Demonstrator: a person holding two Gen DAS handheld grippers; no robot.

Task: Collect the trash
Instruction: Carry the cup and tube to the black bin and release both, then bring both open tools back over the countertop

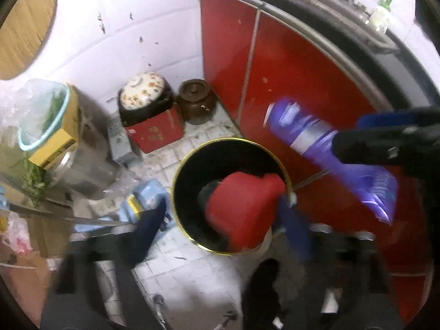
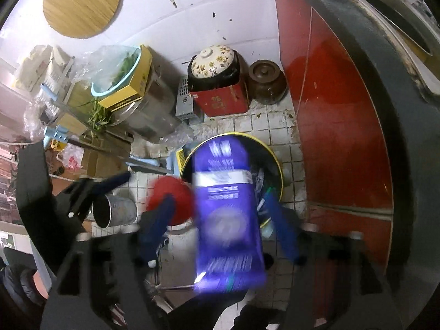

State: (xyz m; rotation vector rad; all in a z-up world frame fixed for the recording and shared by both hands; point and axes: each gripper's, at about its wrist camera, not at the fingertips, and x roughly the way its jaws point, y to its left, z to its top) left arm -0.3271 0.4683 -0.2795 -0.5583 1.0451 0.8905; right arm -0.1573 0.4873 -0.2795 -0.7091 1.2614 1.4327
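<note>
A round black trash bin with a yellow rim (image 1: 181, 170) (image 2: 276, 162) stands on the tiled floor by the red cabinet. A red piece of trash (image 1: 242, 206) (image 2: 172, 198) hangs over the bin between the fingers of my left gripper (image 1: 222, 214), which stand wide apart; it looks loose. My right gripper (image 2: 220, 220) has its fingers spread on either side of a purple packet (image 2: 228, 220) that is blurred and seems to be falling toward the bin. The packet also shows in the left wrist view (image 1: 330, 151) beside the right gripper's fingers (image 1: 385, 143).
A red cabinet (image 1: 302, 82) runs along the right. A floral-lidded pot (image 1: 144, 93) on a red box (image 1: 156, 134) and a brown jar (image 1: 195, 100) stand by the wall. Boxes, a steel pot (image 2: 145, 115) and a basin of greens (image 2: 121, 74) crowd the left. A metal cup (image 2: 114, 210) stands near the bin.
</note>
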